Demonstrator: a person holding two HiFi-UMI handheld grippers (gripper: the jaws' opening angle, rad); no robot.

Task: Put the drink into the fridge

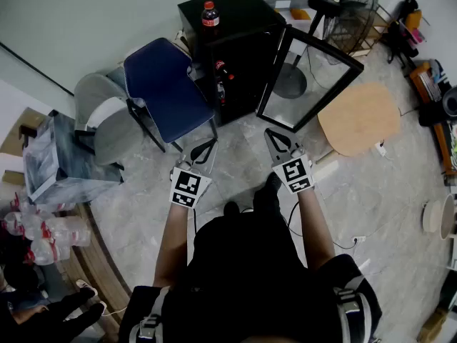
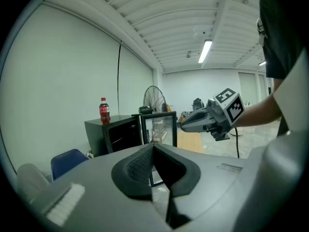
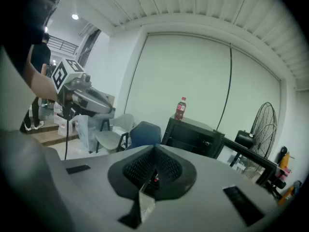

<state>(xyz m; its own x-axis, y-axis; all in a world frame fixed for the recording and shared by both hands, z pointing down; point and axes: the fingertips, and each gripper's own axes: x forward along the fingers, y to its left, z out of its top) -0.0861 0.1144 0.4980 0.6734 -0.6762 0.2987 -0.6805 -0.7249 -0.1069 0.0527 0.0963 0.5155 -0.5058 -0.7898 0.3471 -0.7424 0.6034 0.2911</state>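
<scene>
A cola bottle (image 1: 209,14) with a red label stands upright on top of the black mini fridge (image 1: 243,20). The fridge's glass door (image 1: 308,77) hangs open to the right. Another red-labelled bottle (image 1: 221,77) shows in the fridge's open front. My left gripper (image 1: 211,143) and right gripper (image 1: 268,131) are both shut and hold nothing. They hover side by side over the floor, short of the fridge and pointing toward it. The left gripper view shows the bottle (image 2: 104,111) past my shut jaws. In the right gripper view it (image 3: 180,109) stands on the fridge (image 3: 193,137).
A blue chair (image 1: 166,88) stands just left of the fridge, with a grey chair (image 1: 107,116) beside it. A floor fan (image 1: 350,2) and a round wooden board (image 1: 358,118) are on the right. A plastic bin (image 1: 53,159) and packed water bottles (image 1: 43,231) sit at the left.
</scene>
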